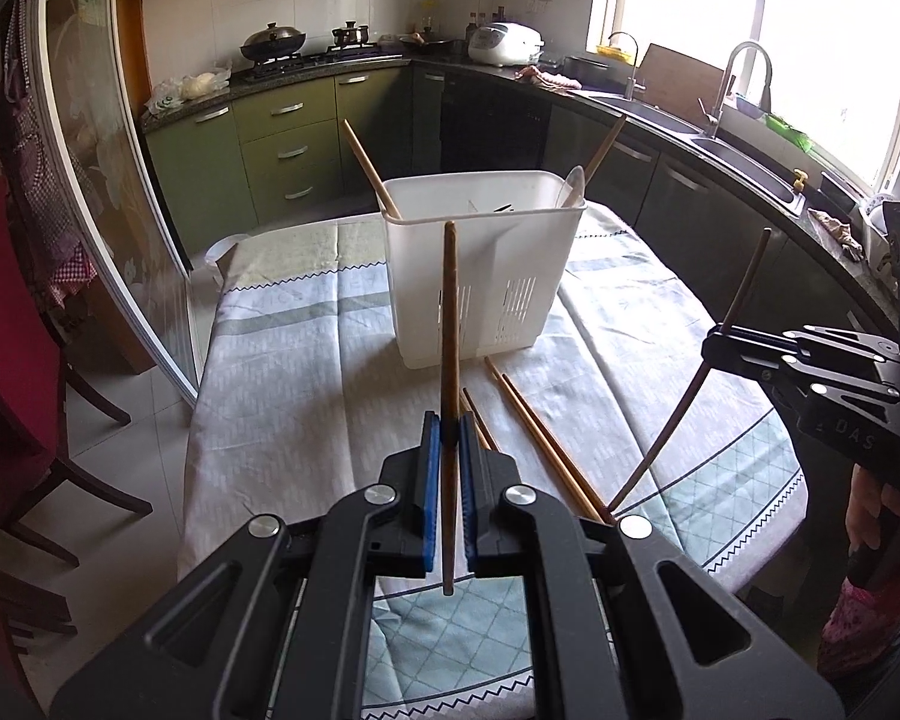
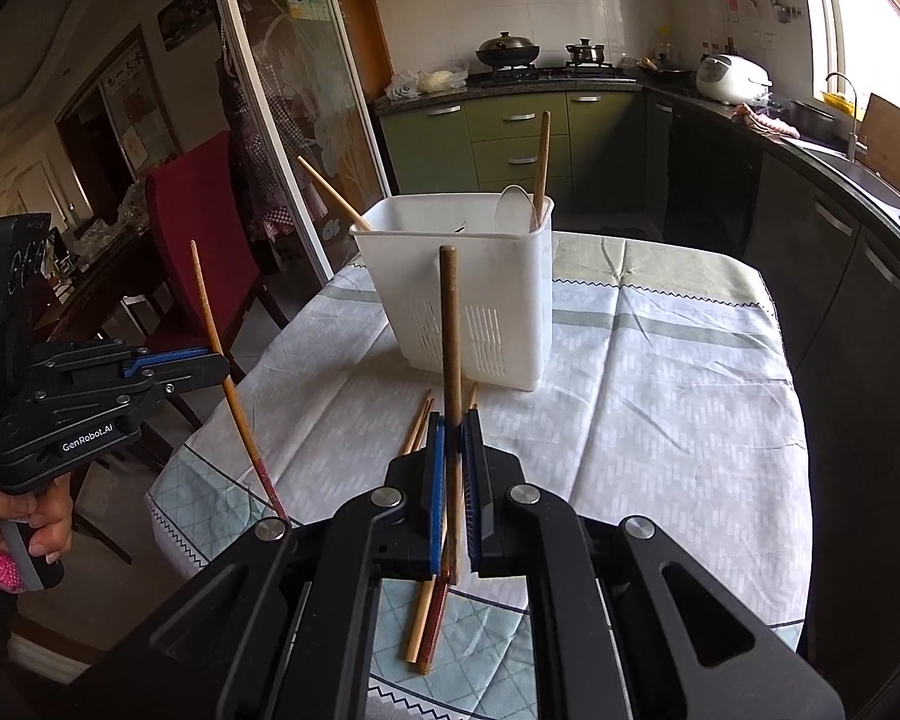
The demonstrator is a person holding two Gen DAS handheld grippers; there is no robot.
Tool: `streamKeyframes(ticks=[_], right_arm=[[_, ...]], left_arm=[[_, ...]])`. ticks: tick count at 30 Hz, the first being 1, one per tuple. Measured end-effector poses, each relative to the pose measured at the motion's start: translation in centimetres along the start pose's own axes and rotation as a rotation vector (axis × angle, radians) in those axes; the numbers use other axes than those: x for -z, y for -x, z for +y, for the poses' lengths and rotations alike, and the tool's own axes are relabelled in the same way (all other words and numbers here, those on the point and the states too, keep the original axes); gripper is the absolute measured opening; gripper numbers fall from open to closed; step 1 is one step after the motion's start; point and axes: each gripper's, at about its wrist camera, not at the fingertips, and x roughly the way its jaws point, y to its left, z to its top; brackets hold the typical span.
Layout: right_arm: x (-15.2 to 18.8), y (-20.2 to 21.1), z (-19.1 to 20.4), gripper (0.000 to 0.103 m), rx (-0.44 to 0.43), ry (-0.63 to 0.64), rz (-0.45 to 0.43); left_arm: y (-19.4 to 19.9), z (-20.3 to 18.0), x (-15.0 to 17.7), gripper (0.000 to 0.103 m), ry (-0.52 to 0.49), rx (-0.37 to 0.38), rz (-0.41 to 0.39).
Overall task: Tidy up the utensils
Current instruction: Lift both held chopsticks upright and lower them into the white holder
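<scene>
A white slotted utensil basket (image 1: 480, 276) (image 2: 468, 294) stands on the clothed table and holds two chopsticks (image 1: 366, 165) and a white spoon (image 2: 513, 210). My left gripper (image 1: 448, 432) (image 2: 219, 363) is shut on a light wooden chopstick (image 1: 448, 330) (image 2: 210, 312), held upright above the table in front of the basket. My right gripper (image 2: 455, 426) (image 1: 714, 339) is shut on a dark brown chopstick (image 2: 450, 324) (image 1: 744, 288), also upright. Several loose chopsticks (image 1: 546, 444) (image 2: 420, 618) lie on the cloth between the grippers and the basket.
The table (image 1: 306, 360) has a pale patterned cloth. Red chairs (image 1: 12, 360) (image 2: 192, 228) stand at its left. A glass sliding door (image 2: 282, 90) is beyond them. Kitchen counters with a stove, rice cooker (image 1: 504, 42) and sink (image 1: 738, 156) run behind and to the right.
</scene>
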Motion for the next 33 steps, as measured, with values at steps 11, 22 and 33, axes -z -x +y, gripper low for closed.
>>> streamKeyframes(ticks=[11,22,33], right_arm=[[-2.3,1.8,0.9,0.007,-0.014,0.039,-0.056],[-9.7,7.2,2.1,0.007,-0.040,0.062,-0.241],[-16.2,6.6,1.0,0.007,0.033,-0.007,-0.437]], left_arm=[[1.9,-0.5,-2.4,0.006,-0.009,0.032,-0.056],[7.5,-0.7,-12.5,0.006,0.014,0.065,-0.326],[0.8,0.3,-16.3,0.006,0.043,-0.050,-0.435]])
